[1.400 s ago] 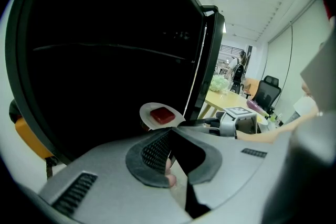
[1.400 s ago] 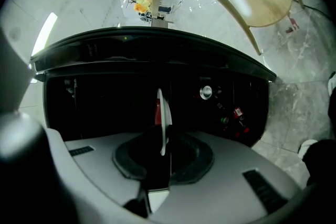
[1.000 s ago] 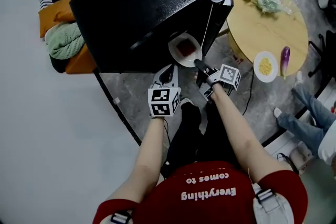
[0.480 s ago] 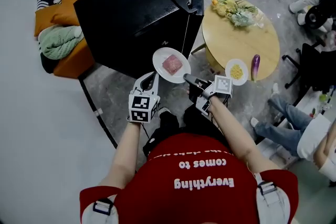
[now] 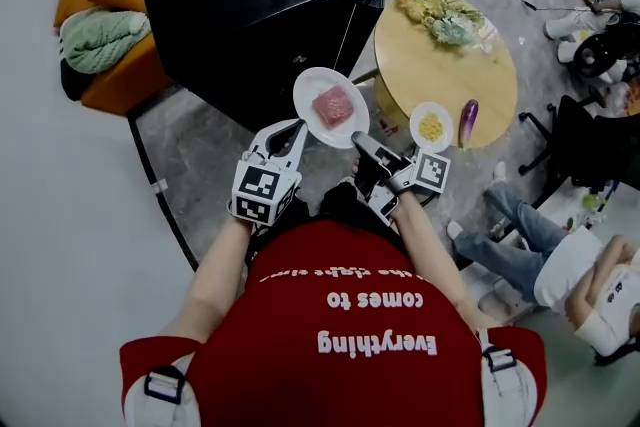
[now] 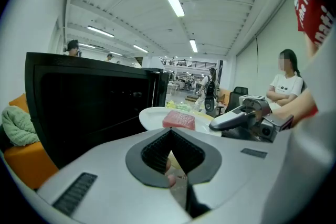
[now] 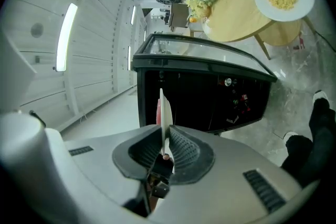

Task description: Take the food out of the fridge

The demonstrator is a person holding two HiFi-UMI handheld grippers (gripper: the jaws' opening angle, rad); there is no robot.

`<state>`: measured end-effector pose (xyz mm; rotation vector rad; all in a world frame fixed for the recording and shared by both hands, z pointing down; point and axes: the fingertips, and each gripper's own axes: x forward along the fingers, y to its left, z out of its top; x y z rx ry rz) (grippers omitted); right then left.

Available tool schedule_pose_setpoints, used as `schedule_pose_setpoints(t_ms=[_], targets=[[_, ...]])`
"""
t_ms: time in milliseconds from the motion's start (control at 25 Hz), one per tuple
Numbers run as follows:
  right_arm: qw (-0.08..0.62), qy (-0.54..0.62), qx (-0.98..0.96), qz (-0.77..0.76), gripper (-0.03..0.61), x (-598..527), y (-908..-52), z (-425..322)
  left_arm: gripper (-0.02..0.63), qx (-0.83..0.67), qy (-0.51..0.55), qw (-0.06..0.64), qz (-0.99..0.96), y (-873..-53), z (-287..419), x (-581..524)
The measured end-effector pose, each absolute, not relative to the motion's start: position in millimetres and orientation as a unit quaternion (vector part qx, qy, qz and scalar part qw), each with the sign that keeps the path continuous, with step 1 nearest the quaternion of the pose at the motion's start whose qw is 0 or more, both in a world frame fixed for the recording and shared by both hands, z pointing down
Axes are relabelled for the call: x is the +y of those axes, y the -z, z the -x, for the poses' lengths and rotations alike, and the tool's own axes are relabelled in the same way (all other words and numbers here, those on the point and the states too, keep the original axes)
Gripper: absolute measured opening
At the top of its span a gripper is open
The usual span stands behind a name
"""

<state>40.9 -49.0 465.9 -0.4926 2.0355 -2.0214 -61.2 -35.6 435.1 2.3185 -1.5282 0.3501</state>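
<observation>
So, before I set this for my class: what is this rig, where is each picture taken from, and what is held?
A person wears a camera on the head, looking down: the head view. Each hand carries a two-jaw tool with its own camera: the two gripper views. The right hand-held gripper pinches the rim of a white plate bearing pink meat, near the black fridge. The left hand-held gripper is shut on nothing, its tips near the plate. The round table carries flowers, a small plate of yellow food and an eggplant.
</observation>
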Motion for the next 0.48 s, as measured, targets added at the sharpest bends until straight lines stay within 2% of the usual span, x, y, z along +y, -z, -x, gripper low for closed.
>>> schedule_pose_setpoints(t_ms=[480], targets=[[0.128,0.688,0.694,0.170,0.041,-46,-465,-45,0.006,-0.519,-0.126,0.170,-0.828,-430,44,-40]])
